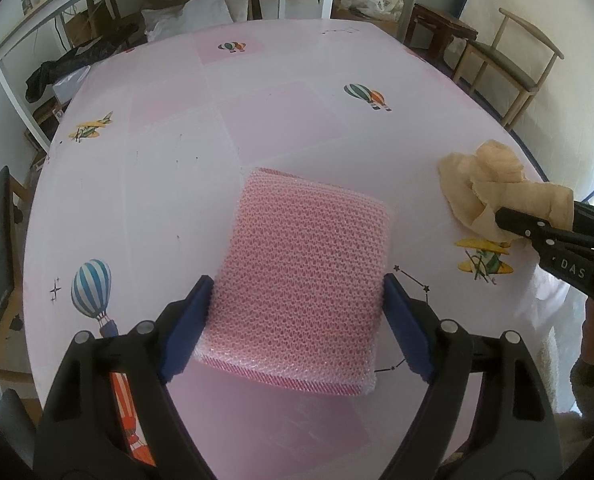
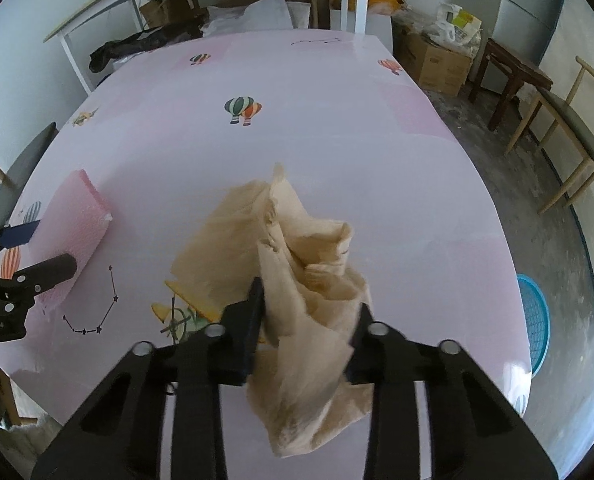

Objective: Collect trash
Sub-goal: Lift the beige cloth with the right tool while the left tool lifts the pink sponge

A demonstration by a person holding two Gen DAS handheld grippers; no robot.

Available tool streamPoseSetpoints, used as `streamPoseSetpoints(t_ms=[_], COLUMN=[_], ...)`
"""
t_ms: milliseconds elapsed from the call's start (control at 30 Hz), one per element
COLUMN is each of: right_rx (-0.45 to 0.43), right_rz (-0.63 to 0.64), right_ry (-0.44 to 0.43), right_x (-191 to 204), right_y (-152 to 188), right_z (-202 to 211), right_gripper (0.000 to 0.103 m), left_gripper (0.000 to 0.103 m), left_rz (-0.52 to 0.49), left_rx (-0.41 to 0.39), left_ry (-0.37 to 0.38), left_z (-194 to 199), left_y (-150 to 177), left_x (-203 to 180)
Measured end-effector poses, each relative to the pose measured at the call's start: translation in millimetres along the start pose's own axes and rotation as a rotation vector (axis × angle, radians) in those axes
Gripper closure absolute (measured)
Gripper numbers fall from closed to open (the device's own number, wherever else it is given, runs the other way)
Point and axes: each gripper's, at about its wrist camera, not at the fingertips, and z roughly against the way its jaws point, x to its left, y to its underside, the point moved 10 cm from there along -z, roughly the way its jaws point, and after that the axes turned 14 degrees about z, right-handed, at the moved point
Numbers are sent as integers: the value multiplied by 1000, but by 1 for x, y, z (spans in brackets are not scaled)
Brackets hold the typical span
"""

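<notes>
A pink bubble-wrap pad lies flat on the pink table. My left gripper is open, its blue pads close against the pad's left and right edges without lifting it. In the right wrist view the same pad and the left gripper sit at the far left. A crumpled beige paper towel is pinched between the black fingers of my right gripper, and its lower part hangs toward the camera. From the left wrist view, the paper towel and the right gripper are at the table's right edge.
A blue plastic basket stands on the floor just right of the table. A wooden chair and a dark stool are further right. Cardboard boxes, bags and a white shelf frame crowd the area beyond the table's far edge.
</notes>
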Motion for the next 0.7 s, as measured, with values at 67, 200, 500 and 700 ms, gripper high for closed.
streamPoseSetpoints(t_ms=[67,200,500,700], right_rx=[0,-2,-37,-72], right_rz=[-10,-32,-75,-98], right_ry=[-4,-13,-32,-49], right_x=[-2,-6,-14,-17], right_y=[1,1,-6,-12], right_z=[0,1,11,23], right_gripper=[85,90,94,94], left_gripper=[24,24,24,24], left_rz=[2,1,-6,-21], left_rx=[-3,-11,-46,-76], left_ry=[1,2,-22,-44], left_z=[1,5,18,30], left_y=[0,-2,-7,-12], left_x=[-1,-2,-3,-5])
